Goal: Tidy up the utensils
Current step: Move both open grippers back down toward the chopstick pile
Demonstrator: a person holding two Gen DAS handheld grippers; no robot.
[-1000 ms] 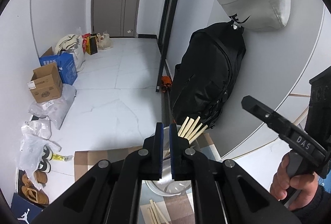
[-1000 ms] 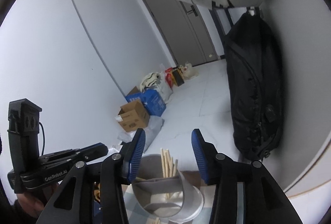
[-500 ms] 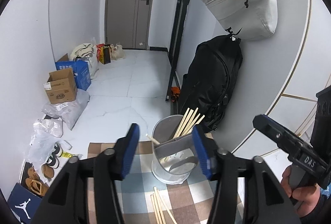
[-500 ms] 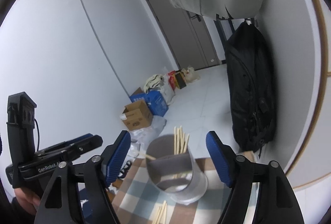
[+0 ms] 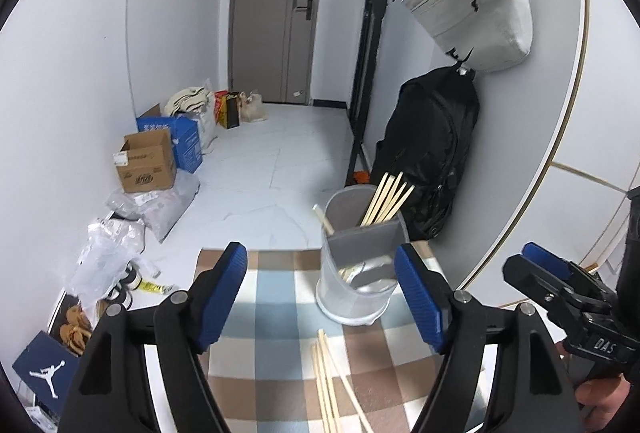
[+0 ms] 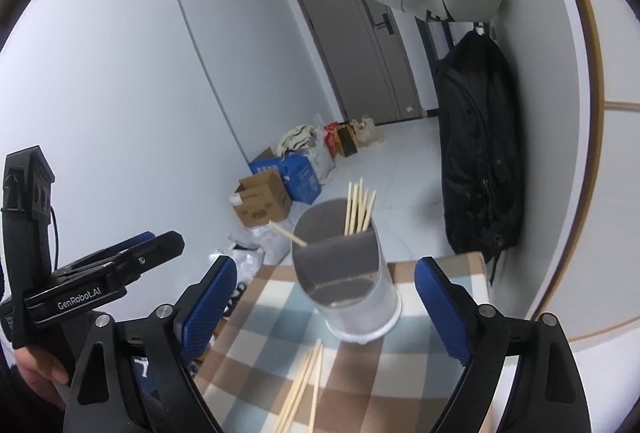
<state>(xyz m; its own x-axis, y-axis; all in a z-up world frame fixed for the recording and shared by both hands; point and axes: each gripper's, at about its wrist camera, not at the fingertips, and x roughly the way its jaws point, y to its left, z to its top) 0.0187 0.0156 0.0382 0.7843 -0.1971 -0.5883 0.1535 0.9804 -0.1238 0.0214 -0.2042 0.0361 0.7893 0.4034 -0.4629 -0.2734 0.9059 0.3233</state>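
A clear utensil holder [image 5: 356,273] with a grey divider stands on the checkered cloth [image 5: 276,313]; it also shows in the right wrist view [image 6: 352,289]. Several wooden chopsticks [image 5: 388,199] stand in its far compartment, one [image 5: 322,219] leans left. More chopsticks [image 5: 328,381] lie loose on the cloth in front of it, also seen in the right wrist view [image 6: 304,385]. My left gripper [image 5: 320,297] is open and empty, just in front of the holder. My right gripper [image 6: 324,309] is open and empty, close to the holder. Each gripper appears in the other's view.
A black backpack [image 5: 428,149] and a grey bag [image 5: 476,1] hang on the wall at the right behind the table. Cardboard boxes [image 5: 146,163], plastic bags [image 5: 112,253] and shoes [image 5: 74,325] lie on the floor at the left. The cloth's far edge [image 5: 260,252] is just beyond the left gripper.
My left gripper opened from nearly shut to wide and drew back from the holder. My right gripper also widened and drew back; the loose chopsticks came into view.
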